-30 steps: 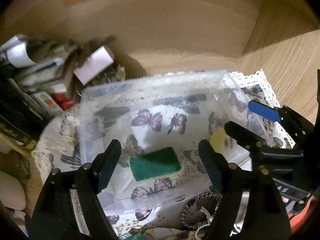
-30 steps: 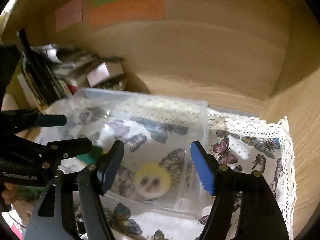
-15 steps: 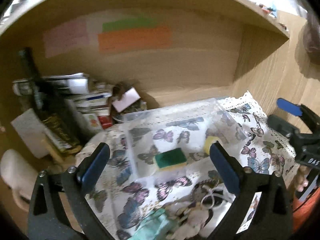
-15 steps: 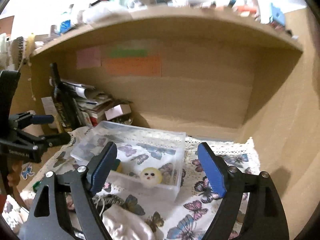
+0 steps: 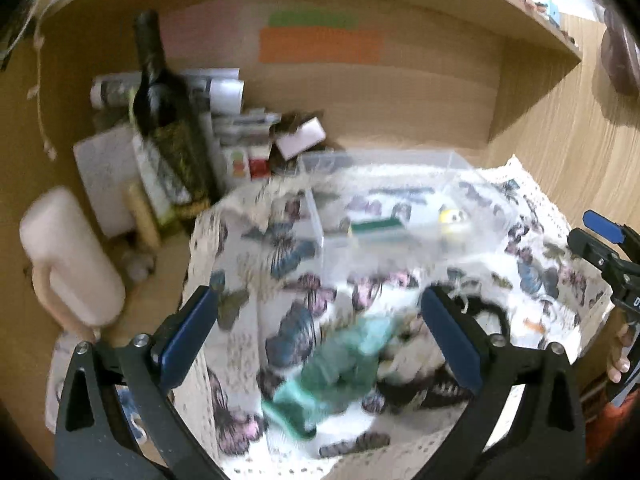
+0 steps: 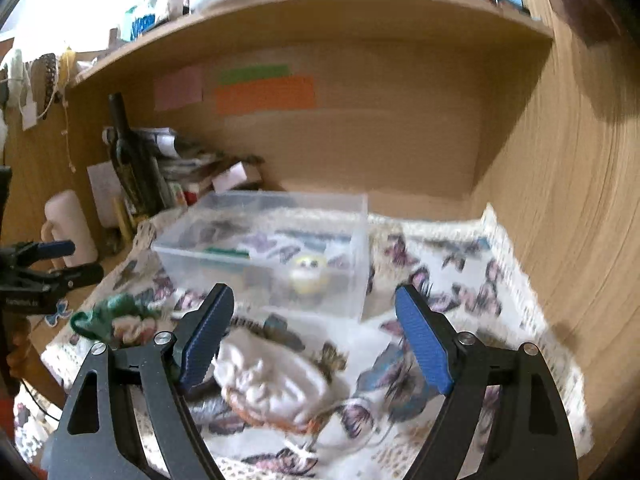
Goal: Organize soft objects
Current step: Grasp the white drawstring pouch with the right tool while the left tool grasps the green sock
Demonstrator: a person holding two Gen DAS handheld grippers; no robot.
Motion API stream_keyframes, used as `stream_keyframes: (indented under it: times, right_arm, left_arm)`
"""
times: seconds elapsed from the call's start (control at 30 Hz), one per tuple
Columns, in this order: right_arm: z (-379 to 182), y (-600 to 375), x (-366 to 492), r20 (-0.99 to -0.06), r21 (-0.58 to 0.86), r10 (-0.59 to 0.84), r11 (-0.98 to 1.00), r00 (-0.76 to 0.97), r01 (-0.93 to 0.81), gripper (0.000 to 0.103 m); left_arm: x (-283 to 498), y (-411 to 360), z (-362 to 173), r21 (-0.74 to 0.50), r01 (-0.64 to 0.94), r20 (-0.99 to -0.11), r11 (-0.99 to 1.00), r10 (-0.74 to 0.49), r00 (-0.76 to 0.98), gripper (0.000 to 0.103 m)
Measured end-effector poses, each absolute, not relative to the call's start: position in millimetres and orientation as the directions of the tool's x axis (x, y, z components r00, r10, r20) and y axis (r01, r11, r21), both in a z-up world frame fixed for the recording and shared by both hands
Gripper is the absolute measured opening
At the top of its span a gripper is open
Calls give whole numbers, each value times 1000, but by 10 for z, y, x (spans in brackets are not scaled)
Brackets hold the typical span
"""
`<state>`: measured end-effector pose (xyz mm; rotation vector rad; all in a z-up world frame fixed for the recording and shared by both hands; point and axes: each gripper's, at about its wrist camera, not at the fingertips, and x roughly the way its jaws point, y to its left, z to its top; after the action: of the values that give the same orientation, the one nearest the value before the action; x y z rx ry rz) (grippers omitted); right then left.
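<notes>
**Both grippers wide open, empty, above butterfly cloth in front of clear box**

Left gripper (image 5: 318, 334): jaws spread wide, nothing between the pads. Just below and between its fingers lies a crumpled teal cloth (image 5: 340, 364), blurred. Ahead of it sits the clear plastic box (image 5: 400, 196) with a green sponge (image 5: 376, 226) and a yellow ball with a face (image 5: 450, 216) inside, ball to the right of the sponge.

Right gripper (image 6: 316, 334): jaws also spread wide, holding nothing. A rumpled white soft item (image 6: 272, 384) lies under the gap, nearer its left finger. Box straight ahead (image 6: 280, 280); yellow ball (image 6: 306, 274) against the near wall, sponge (image 6: 226, 252) further left, only its green edge showing.

View differences: the white item is clear only in the right view; in the left view that area is motion-blurred and partly hidden by the finger. The teal cloth appears in the right view far left (image 6: 112, 312), beside a floral bit. The right view shows the left gripper at its left edge (image 6: 44, 270); the left view shows the right gripper at its right edge (image 5: 604, 248). The left view gives a closer look at the dark bottle (image 5: 168, 120) and the pale mug (image 5: 68, 264) off to the left. Everything sits on the butterfly-print cloth (image 6: 460, 280).
</notes>
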<state>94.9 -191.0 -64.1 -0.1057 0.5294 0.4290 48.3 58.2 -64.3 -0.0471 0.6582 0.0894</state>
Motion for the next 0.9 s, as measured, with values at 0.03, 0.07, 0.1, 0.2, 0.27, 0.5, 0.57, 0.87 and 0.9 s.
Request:
stream_keyframes:
  times: [0.03, 0.07, 0.1, 0.2, 0.27, 0.5, 0.57, 0.87, 0.9]
  right_arm:
    - [-699, -1902, 941, -524, 23, 373, 905, 766, -425, 81]
    - [-731, -1907, 921, -532, 26, 371, 905, 761, -424, 81]
    - [-790, -1895, 908, -546, 27, 366, 907, 754, -421, 81]
    - [-924, -1882, 885, -581, 40, 365, 905, 727, -423, 81]
    - [-1002, -1868, 876, -599, 58, 372, 903, 709, -426, 81]
    - [-1261, -1779, 914, -663, 92, 380, 896, 645, -434, 81]
    - [-1331, -1738, 944, -677, 84, 370, 897, 636, -434, 81]
    - [-1441, -1762, 1071, -685, 167, 418, 888, 596, -429, 70]
    - [-1444, -1753, 1071, -688, 158, 411, 889, 598, -429, 62]
  left_arm:
    - [441, 586, -713, -20, -102, -619, 995, 68, 782, 103]
    - [410, 589, -765, -24, -106, -625, 994, 68, 778, 103]
    - [370, 593, -832, -29, -114, -632, 993, 71, 772, 103]
    - [264, 596, -995, -30, -129, -647, 991, 79, 758, 103]
    - [204, 591, -1091, -16, -142, -656, 990, 97, 749, 103]
    - [150, 608, -1349, 29, -173, -674, 984, 147, 724, 103]
    - [164, 597, -1392, 48, -174, -670, 984, 161, 725, 103]
    - [277, 583, -1506, 30, -148, -664, 989, 130, 737, 51]
    - [288, 591, -1511, 21, -142, -666, 990, 120, 736, 47]
